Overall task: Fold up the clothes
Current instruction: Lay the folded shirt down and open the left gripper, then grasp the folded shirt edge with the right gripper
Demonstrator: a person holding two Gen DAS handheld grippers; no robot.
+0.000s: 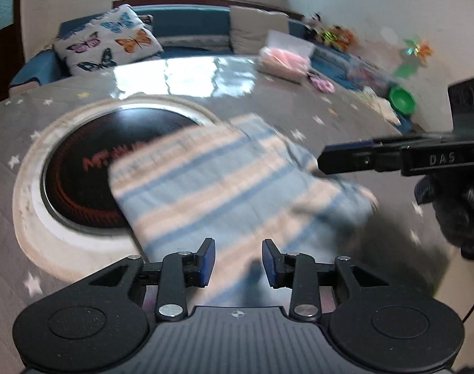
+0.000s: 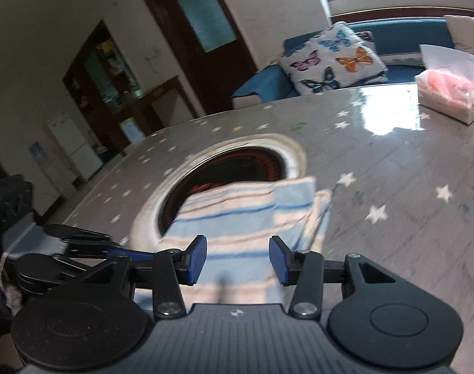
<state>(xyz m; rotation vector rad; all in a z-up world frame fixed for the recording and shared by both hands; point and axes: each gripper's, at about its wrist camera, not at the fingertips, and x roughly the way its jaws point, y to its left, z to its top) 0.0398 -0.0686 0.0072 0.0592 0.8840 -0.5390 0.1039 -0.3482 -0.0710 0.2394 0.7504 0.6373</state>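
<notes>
A folded cloth with blue and cream stripes lies on the grey star-patterned table. Its far corner covers part of a round black cooktop set into the table. My left gripper hovers over the cloth's near edge, open, with nothing pressed between its blue pads. My right gripper comes in side-on from the right, its tip at the cloth's right edge. In the right wrist view the right gripper stands open above the cloth. The left gripper is low at the left there.
A pack of pink tissues stands at the table's far side, with a small pink thing beside it. Behind the table is a blue sofa with a butterfly cushion. A green bowl sits far right. A gloved hand holds the right gripper.
</notes>
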